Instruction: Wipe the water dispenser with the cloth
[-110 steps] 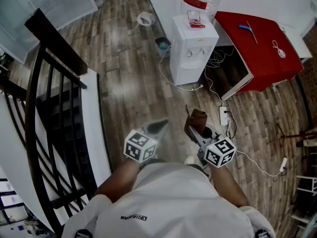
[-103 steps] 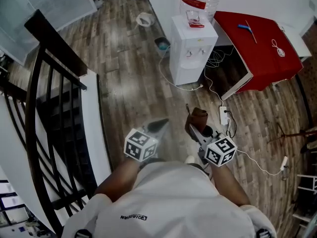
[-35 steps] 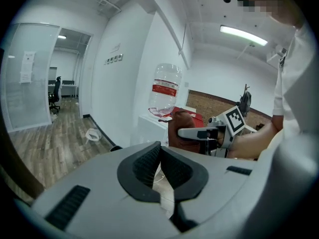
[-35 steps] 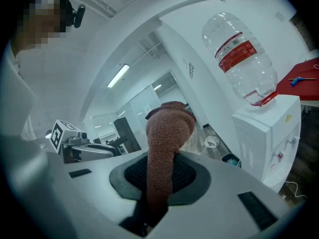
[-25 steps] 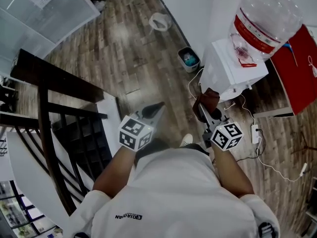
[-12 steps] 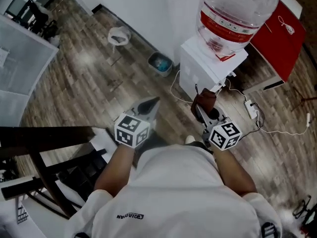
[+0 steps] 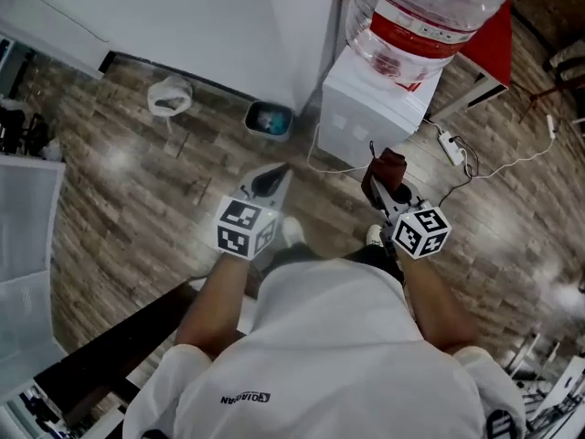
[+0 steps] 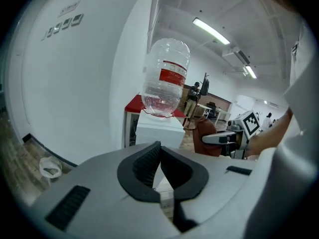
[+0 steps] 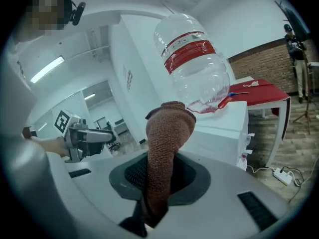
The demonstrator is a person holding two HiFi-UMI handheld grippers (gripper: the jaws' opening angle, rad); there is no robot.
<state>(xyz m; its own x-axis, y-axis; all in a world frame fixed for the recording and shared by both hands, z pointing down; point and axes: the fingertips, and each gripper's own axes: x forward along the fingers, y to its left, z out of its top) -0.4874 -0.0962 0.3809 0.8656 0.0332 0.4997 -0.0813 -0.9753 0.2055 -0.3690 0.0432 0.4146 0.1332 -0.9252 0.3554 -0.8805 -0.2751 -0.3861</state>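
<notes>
the left gripper point(image 7: 272, 179) hangs with its jaws pressed together and nothing between them. a small bin point(image 7: 270, 119) sits on the floor ahead of it, by the wall. to its right, the right gripper point(image 7: 388, 183) pinches the brown cloth point(image 7: 385, 165), which stands up out of its jaws. the white water dispenser point(image 7: 366, 110), with a clear bottle point(image 7: 422, 12) on top, stands just ahead of that gripper, and the cloth is near its front. a red table point(image 7: 494, 39) lies beyond, to the right.
</notes>
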